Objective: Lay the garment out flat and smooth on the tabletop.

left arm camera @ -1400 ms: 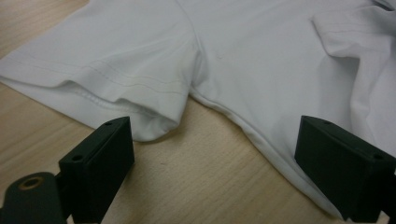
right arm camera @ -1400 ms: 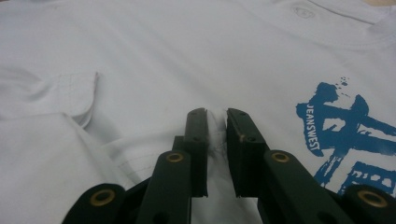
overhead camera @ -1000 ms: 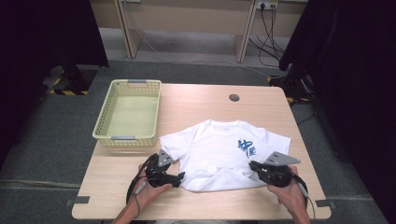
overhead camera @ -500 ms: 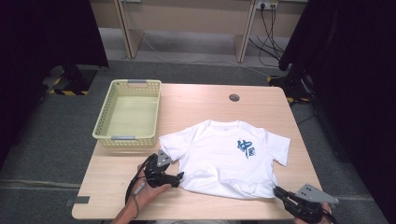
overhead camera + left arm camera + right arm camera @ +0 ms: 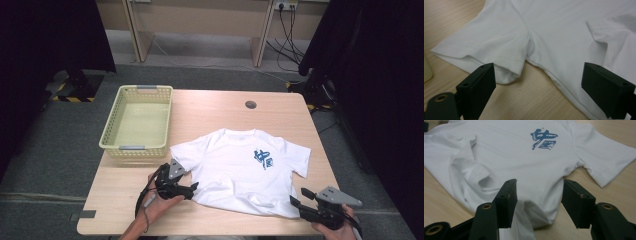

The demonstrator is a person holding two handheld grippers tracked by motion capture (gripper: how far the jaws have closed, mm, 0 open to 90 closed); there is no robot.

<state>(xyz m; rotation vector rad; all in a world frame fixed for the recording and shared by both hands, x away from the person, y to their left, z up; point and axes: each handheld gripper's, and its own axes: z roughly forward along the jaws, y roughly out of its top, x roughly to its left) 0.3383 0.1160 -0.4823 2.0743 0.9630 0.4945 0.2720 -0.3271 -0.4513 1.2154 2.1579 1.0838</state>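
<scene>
The white T-shirt (image 5: 240, 170) lies flat on the table (image 5: 210, 107), just beside the yellow basket (image 5: 137, 122). The left gripper (image 5: 192, 189) stands released at the shirt's edge. The right gripper (image 5: 539, 195) has just been opening, with the hem between its jaws, not pressed.

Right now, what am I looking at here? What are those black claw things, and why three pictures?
A person sits at a wooden table, holding a two-jaw tool in each hand: the left gripper and the right gripper. One camera looks down from above; the other two ride on the grippers, looking along their black jaws. A white T-shirt with a blue print lies flat beside a yellow basket. Both grippers are open; the right one's jaws have just been opening at the shirt's bottom corner, with fabric between them, not pinched.
</scene>
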